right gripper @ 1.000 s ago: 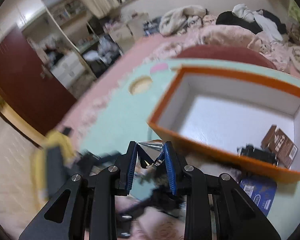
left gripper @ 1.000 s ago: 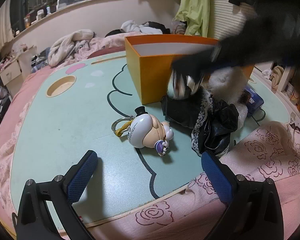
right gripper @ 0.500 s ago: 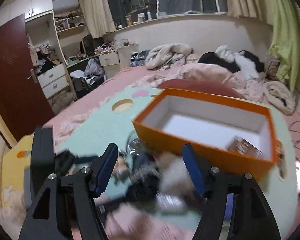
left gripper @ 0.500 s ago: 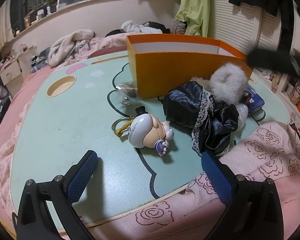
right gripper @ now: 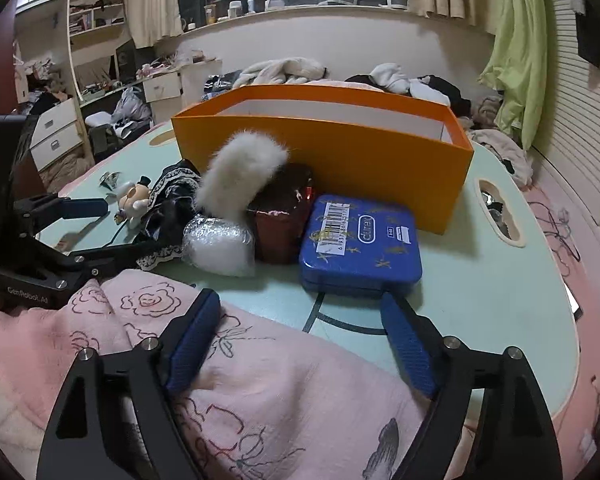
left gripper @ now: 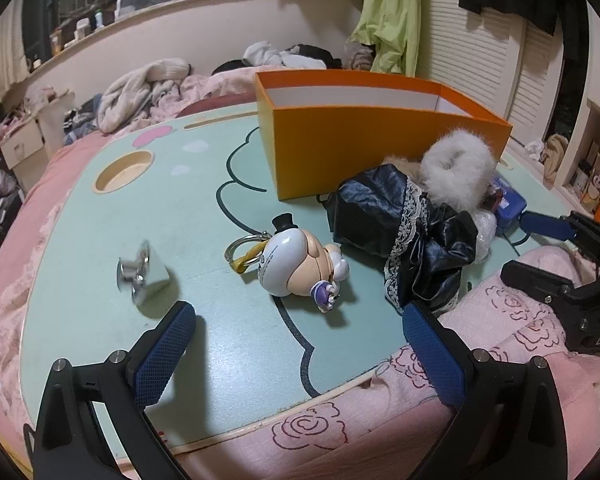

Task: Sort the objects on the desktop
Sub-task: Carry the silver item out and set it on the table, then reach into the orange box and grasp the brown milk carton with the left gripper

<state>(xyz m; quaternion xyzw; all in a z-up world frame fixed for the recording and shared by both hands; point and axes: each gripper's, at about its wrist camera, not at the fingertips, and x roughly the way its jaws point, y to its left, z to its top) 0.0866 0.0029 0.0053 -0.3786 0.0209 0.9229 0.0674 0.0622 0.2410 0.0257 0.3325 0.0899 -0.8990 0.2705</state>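
An orange box point(left gripper: 372, 136) stands at the back of the mint table point(left gripper: 100, 240); it also shows in the right wrist view point(right gripper: 340, 152). A duck figure keychain point(left gripper: 296, 264) lies mid-table. A silver foil object point(left gripper: 142, 274) lies to its left. Black lace cloth point(left gripper: 396, 224) and a white fur piece point(left gripper: 456, 168) lie right of the figure. A blue tin point(right gripper: 360, 240), a dark red box point(right gripper: 280, 224) and a foil-wrapped bundle point(right gripper: 220, 246) lie before the orange box. My left gripper point(left gripper: 296, 348) is open and empty. My right gripper point(right gripper: 300, 344) is open and empty, just short of the blue tin.
Pink rose-print fabric point(right gripper: 220, 380) covers the table's near edge under both grippers. The table has a round cup hole point(left gripper: 124, 170) at the back left and a handle slot point(right gripper: 498, 210) at the right. Bedding and clothes lie behind the table.
My right gripper opened and let go of the silver foil object, which now lies on the table at the left. The right gripper dropped low to the table's near edge, facing the blue tin.
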